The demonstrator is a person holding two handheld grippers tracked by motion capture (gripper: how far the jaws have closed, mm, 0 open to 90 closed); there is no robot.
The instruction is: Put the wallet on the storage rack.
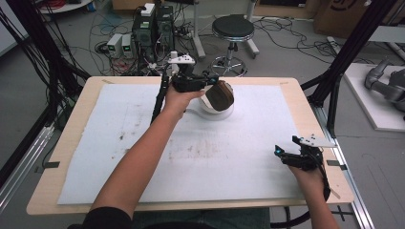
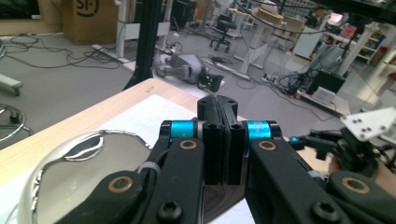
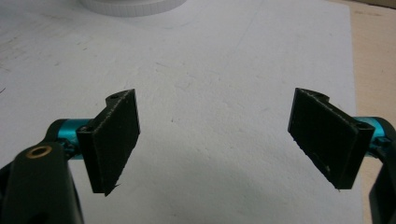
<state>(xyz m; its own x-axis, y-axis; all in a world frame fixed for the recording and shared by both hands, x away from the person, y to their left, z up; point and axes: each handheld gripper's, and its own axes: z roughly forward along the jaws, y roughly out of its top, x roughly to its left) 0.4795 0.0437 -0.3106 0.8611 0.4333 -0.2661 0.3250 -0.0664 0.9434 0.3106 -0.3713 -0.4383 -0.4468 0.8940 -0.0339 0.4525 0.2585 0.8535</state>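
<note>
A round brown lid-like piece hangs tilted just above a white round dish at the back middle of the table. My left gripper is shut on its edge. In the left gripper view the black jaws are pressed together, and the piece's shiny metal face sits at lower left. My right gripper rests low near the table's front right, open and with nothing in it. In the right gripper view its pads stand wide apart over the white mat, with the white dish's rim at the top edge.
A white mat covers most of the wooden table. Beyond the far edge stand a black stool and computer boxes among cables. Black frame posts rise at the right, near a grey robot part.
</note>
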